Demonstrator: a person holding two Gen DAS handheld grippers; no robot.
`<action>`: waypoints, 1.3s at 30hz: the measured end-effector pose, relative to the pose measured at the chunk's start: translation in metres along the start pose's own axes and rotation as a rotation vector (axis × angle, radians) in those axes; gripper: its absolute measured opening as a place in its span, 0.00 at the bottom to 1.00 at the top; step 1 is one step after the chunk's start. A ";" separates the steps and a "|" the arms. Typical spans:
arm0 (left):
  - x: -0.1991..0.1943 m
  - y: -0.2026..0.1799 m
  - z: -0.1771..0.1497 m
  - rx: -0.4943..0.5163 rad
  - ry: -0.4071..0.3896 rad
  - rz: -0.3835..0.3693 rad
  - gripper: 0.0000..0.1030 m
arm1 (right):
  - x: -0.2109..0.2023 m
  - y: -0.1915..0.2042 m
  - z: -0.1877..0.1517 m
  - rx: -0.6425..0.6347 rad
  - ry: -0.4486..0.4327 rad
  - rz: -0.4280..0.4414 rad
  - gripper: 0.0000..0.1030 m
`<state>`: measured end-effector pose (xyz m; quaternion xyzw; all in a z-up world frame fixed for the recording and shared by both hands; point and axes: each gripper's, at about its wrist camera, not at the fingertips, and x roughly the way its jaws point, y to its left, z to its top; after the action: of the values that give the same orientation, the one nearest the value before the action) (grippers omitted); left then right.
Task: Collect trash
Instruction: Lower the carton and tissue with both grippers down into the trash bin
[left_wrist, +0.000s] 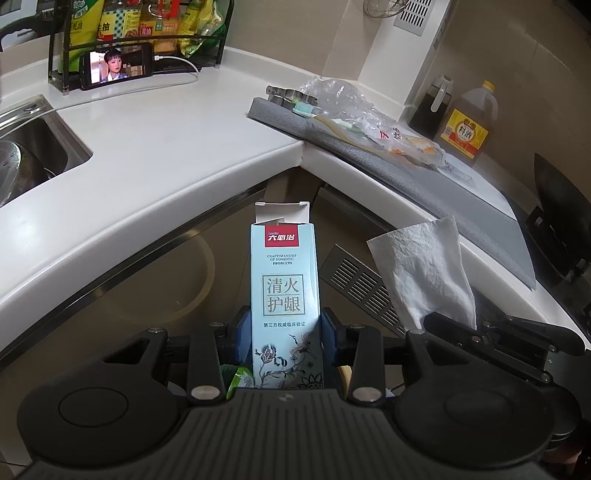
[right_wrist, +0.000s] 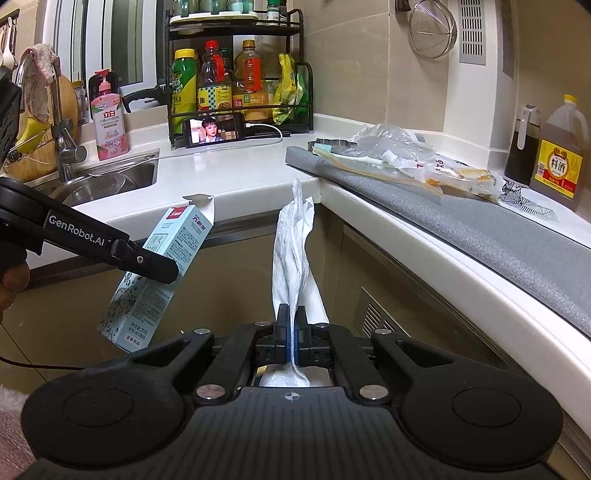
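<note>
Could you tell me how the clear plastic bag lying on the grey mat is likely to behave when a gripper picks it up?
The clear plastic bag looks crumpled and thin, so probably floppy and light. Its glossy film may slip between pads. Small items seem tangled with it on the grey mat, so some may drag along.

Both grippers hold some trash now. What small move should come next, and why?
Probably carry both pieces to a bin, which is not clearly in view. The left gripper already clamps the toothpaste box, the right gripper pinches the tissue, and both hang off the counter.
</note>
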<state>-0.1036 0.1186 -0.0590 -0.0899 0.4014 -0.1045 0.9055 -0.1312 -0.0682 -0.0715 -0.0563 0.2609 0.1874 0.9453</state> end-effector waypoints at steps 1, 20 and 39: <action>0.001 0.000 0.000 0.000 0.001 0.000 0.42 | 0.001 0.000 0.001 -0.001 0.001 0.001 0.02; 0.026 -0.002 0.000 0.025 0.055 0.008 0.42 | 0.014 -0.016 -0.005 0.012 0.033 -0.034 0.02; 0.057 -0.002 -0.001 0.035 0.114 0.024 0.42 | 0.034 -0.018 -0.017 0.013 0.089 -0.022 0.02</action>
<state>-0.0674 0.1014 -0.0996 -0.0631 0.4513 -0.1058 0.8838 -0.1054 -0.0769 -0.1029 -0.0614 0.3034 0.1725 0.9351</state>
